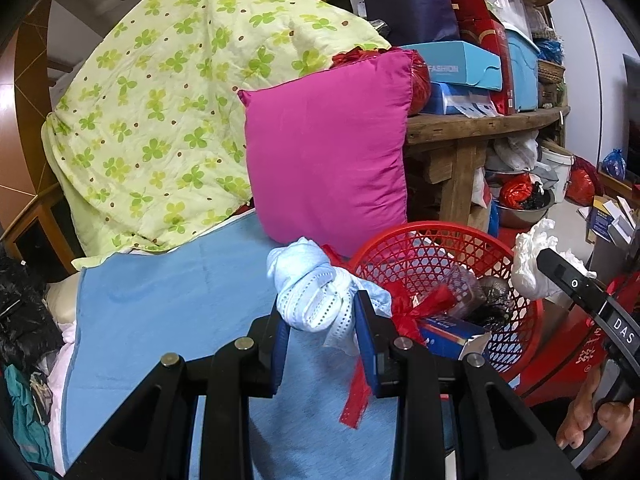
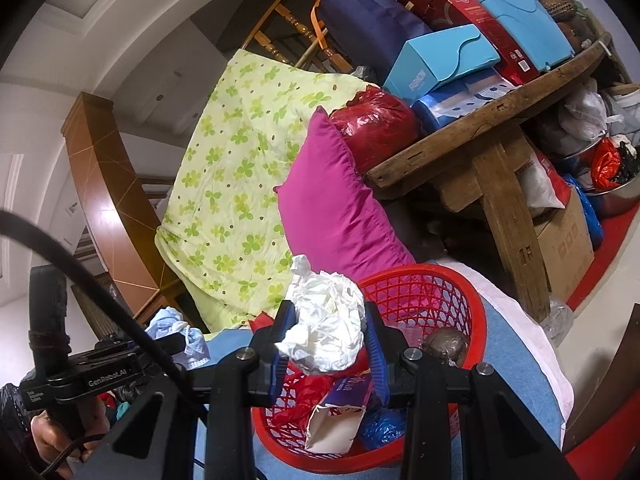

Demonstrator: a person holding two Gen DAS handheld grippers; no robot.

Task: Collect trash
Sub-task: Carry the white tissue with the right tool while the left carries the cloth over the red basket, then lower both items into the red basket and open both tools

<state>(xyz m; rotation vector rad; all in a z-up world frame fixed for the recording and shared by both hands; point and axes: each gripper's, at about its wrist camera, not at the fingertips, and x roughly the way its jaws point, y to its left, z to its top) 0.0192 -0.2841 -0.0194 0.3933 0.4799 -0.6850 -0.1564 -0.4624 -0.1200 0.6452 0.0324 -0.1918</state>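
My left gripper point(image 1: 322, 318) is shut on a wad of light blue and white face masks point(image 1: 316, 288), held above the blue cloth just left of the red mesh basket point(image 1: 520, 320). My right gripper point(image 2: 330, 340) is shut on a crumpled white paper wad point(image 2: 326, 326), held over the basket's point(image 2: 468, 304) left rim. The basket holds a torn blue and white carton point(image 2: 340, 416), red plastic scraps point(image 2: 304, 396) and a dark round lump point(image 2: 446, 342). The right gripper with its paper point(image 1: 532, 264) shows at the right of the left wrist view. The left gripper with the masks point(image 2: 180, 336) shows at the left of the right wrist view.
A magenta pillow point(image 1: 328, 152) and a green clover quilt point(image 1: 160, 100) lean behind the blue cloth point(image 1: 160, 312). A wooden table point(image 1: 480, 124) stacked with boxes and bags stands at the right, with bags and a metal bowl point(image 1: 520, 212) beneath.
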